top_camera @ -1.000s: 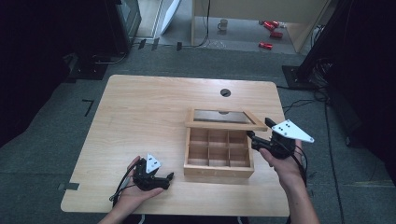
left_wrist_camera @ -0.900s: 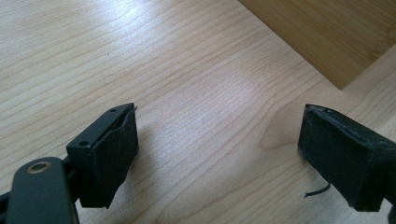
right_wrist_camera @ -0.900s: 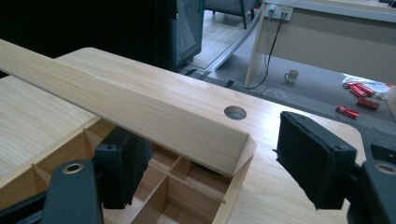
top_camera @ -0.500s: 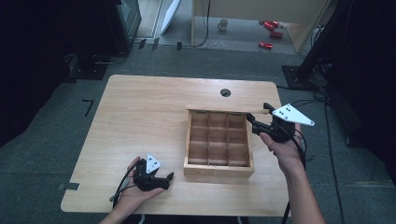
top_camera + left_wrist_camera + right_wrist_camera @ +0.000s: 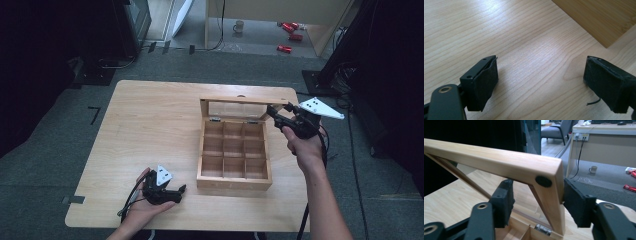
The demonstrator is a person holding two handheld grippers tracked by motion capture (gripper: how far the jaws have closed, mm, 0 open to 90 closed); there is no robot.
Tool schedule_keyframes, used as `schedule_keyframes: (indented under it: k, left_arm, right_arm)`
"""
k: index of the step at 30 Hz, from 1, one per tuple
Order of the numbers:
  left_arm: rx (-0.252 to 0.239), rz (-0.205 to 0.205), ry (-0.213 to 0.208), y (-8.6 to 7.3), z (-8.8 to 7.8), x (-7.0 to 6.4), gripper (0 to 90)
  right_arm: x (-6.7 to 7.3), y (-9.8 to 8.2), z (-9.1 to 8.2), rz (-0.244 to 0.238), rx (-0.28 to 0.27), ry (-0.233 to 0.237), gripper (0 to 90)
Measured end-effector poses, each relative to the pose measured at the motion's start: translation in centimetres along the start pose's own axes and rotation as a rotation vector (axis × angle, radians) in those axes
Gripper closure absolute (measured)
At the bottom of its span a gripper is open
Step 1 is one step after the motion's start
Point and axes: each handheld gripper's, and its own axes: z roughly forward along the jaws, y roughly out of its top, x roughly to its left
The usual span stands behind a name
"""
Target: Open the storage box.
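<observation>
A wooden box (image 5: pixel 234 181) with several empty compartments stands on the right half of the table. Its glass-paned lid (image 5: pixel 235 100) stands raised at the back. My right gripper (image 5: pixel 278 109) reaches around the lid's right corner. In the right gripper view the lid's side rail (image 5: pixel 549 202) sits between the jaws, which have just been closing. One pad (image 5: pixel 576 205) touches the rail's outer face and the other pad (image 5: pixel 504 200) stands a little off the inner side. My left gripper (image 5: pixel 179 192) lies open on the table left of the box, with bare wood between its pads (image 5: pixel 484 85).
The light wooden table (image 5: pixel 150 125) has free surface left of and behind the box. A corner of the box (image 5: pixel 604 17) lies ahead of the left gripper. On the floor beyond are a mug (image 5: pixel 239 26), red cans (image 5: pixel 290 35) and dark cabinets.
The lid has swung up from leaning over the box's back row to standing at the back. My right hand moved up and away with it, and its jaws narrowed. The left hand stayed put.
</observation>
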Motion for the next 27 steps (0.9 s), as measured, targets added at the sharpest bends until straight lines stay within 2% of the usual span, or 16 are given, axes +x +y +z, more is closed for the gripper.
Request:
schedule_keyframes:
  k: [6,10,24,27]
  left_arm:
    - [0.000,0.000,0.000,0.0,0.0,0.0,12.8]
    - [0.000,0.001,0.000,0.0,0.0,0.0,12.8]
    - [0.003,0.002,0.000,0.0,0.0,0.0,12.9]
    - [0.003,0.003,0.000,0.0,0.0,0.0,12.9]
  right_arm:
    - [-1.1,0.6,0.5,-0.029,-0.009,0.015,53.5]
    - [-1.7,0.9,0.8,-0.032,-0.013,0.028,56.2]
    - [-2.3,1.9,2.2,-0.028,-0.011,-0.007,59.9]
    - [-2.4,2.2,2.9,-0.028,-0.015,-0.033,61.0]
